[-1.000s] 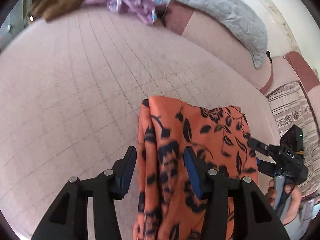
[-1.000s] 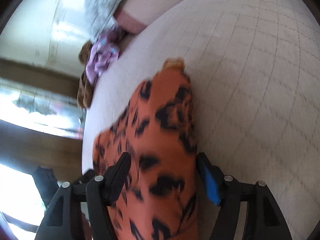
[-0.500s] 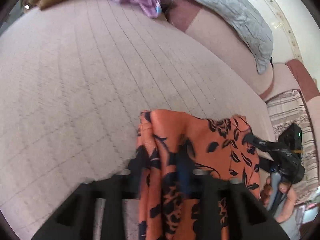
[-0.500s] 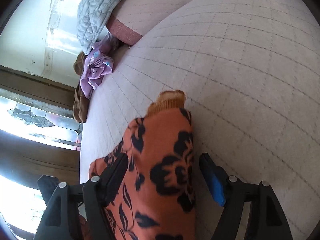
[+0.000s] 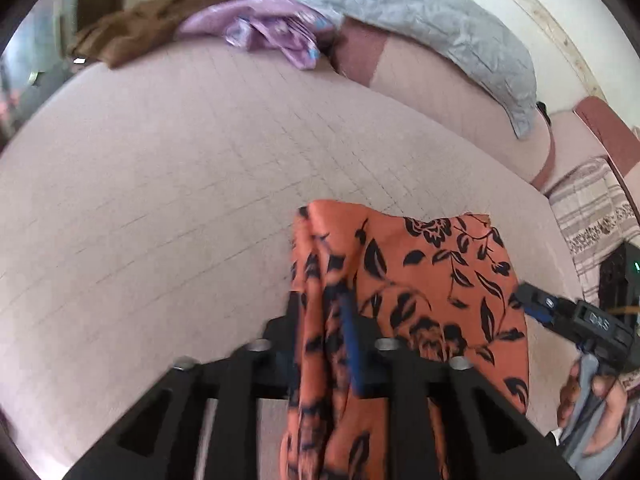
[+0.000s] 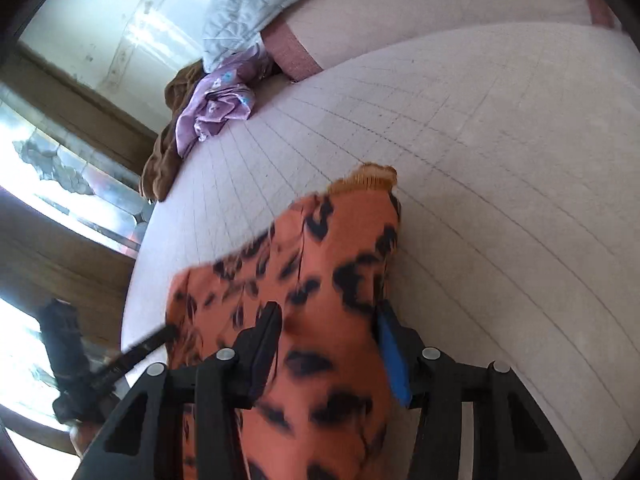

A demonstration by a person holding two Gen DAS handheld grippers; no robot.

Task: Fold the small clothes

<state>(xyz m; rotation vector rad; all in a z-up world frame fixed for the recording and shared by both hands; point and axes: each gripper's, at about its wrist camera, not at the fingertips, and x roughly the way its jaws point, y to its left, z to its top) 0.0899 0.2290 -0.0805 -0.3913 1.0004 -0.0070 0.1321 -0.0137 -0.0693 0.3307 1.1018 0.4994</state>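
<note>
An orange garment with a black floral print (image 5: 432, 264) lies on the pink quilted bed (image 5: 180, 184). My left gripper (image 5: 324, 332) is shut on a bunched fold at its left edge. The right gripper shows in the left wrist view (image 5: 528, 300) at the garment's right edge. In the right wrist view the same garment (image 6: 320, 264) fills the space between my right gripper's fingers (image 6: 332, 344), which stand partly closed around the cloth. The left gripper appears there at the lower left (image 6: 168, 332).
A purple garment (image 5: 272, 32) and a brown one (image 5: 160, 20) lie at the bed's far edge. A grey quilted pillow (image 5: 440, 28) rests on the pink headboard cushion. A striped cloth (image 5: 592, 208) lies at the right. A window (image 6: 60, 184) stands beyond the bed.
My left gripper has closed on the garment's left fold. My right gripper's fingers have narrowed around the cloth. The garment has shifted slightly on the bed.
</note>
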